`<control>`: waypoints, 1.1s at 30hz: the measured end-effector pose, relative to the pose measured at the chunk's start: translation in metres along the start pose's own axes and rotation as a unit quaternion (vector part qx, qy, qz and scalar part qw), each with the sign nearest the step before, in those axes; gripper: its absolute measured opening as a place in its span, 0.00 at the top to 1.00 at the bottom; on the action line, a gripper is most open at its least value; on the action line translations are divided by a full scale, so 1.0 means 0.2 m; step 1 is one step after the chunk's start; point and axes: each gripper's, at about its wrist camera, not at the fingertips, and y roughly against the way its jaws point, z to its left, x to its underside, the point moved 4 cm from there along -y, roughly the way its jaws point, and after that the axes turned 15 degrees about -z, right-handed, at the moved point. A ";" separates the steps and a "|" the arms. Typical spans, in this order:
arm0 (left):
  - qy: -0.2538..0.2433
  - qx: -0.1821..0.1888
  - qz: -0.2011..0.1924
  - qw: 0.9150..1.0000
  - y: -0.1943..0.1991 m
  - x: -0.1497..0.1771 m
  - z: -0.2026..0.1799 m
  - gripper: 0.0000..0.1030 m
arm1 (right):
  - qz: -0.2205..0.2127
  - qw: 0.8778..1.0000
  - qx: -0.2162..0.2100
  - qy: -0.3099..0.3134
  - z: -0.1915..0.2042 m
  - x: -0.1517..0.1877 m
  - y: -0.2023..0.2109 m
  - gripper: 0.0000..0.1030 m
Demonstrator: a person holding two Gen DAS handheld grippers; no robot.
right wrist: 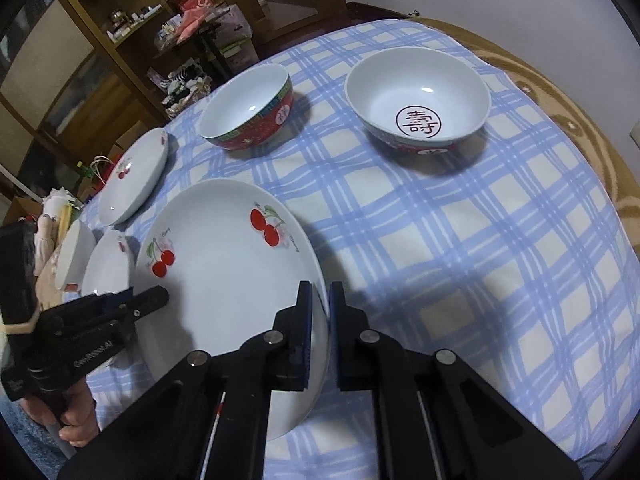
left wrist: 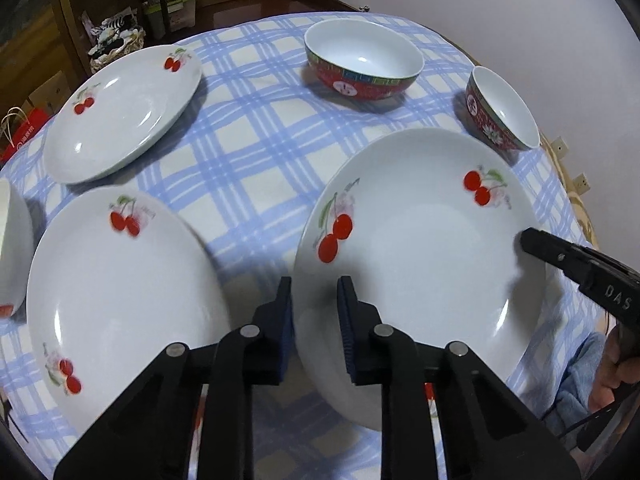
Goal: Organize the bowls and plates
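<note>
A white cherry plate (left wrist: 424,264) is tilted up off the blue checked cloth. My left gripper (left wrist: 314,332) straddles its left rim with a gap on both sides. My right gripper (right wrist: 320,332) is shut on its right rim; the plate also shows in the right wrist view (right wrist: 228,280). Two more cherry plates lie at the near left (left wrist: 120,304) and far left (left wrist: 124,116). Two red bowls stand at the back (left wrist: 362,62) and at the right (left wrist: 502,112).
A white dish (left wrist: 14,248) sits at the left edge. The cloth (right wrist: 480,260) covers a round table whose edge curves along the right. A shelf with clutter (left wrist: 132,12) stands beyond the table at the back left.
</note>
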 end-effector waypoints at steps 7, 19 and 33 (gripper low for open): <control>0.003 -0.001 -0.010 1.000 0.13 0.04 -0.01 0.80 | -0.002 1.000 -0.001 0.011 0.03 0.05 0.10 0.92; -0.001 0.001 -0.011 1.000 0.23 0.11 -0.05 0.80 | 0.012 1.000 0.002 0.015 0.04 0.15 0.20 0.92; 0.020 0.003 0.011 1.000 0.13 0.26 -0.04 0.80 | 0.035 0.999 0.030 0.023 0.02 0.21 0.14 0.91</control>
